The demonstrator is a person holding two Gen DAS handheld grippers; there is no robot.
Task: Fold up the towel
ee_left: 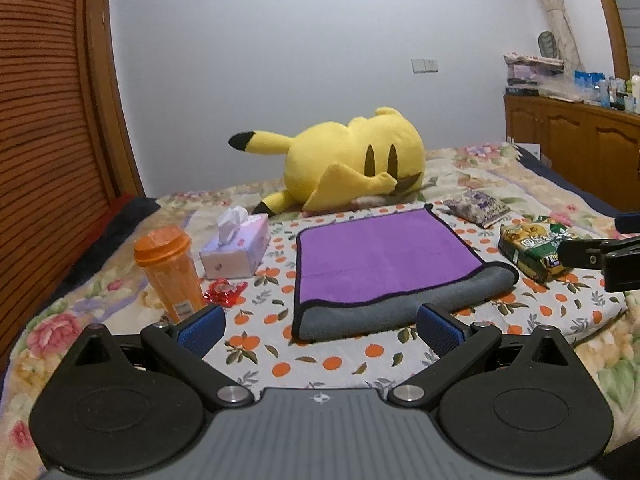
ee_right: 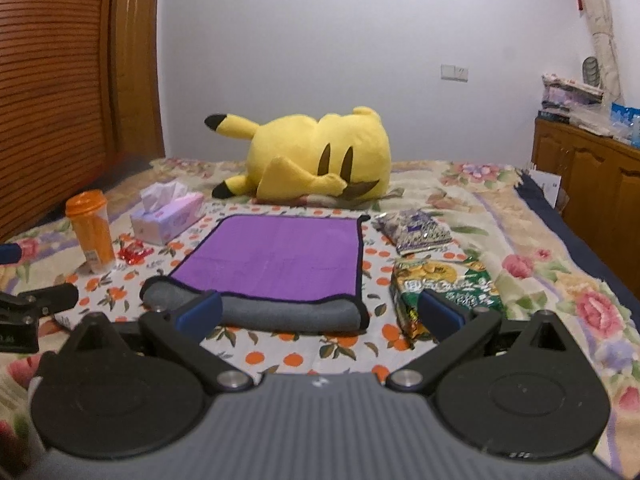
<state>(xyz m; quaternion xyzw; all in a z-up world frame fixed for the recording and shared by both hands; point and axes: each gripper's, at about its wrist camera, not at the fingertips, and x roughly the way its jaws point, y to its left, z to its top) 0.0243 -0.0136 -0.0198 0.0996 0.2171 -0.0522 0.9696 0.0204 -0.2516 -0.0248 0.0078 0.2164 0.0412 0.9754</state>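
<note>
One plush (ee_left: 348, 164) lies behind the towel (ee_left: 380, 256). The one towel sits mid-bed, folded once, its grey fold nearest the claws, likely ready for a second fold. One tissue box (ee_left: 236, 248) and one cup (ee_left: 170, 272) stand left of the towel; two snack bags lie right. Left claw (ee_left: 320, 322) and right claw (ee_right: 320, 312) both gape wide, empty, just short of the towel.

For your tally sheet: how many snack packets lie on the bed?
2. The purple packet lies right of the towel's far corner; the green packet lies nearer, right of its folded edge. Others may be hidden.
</note>
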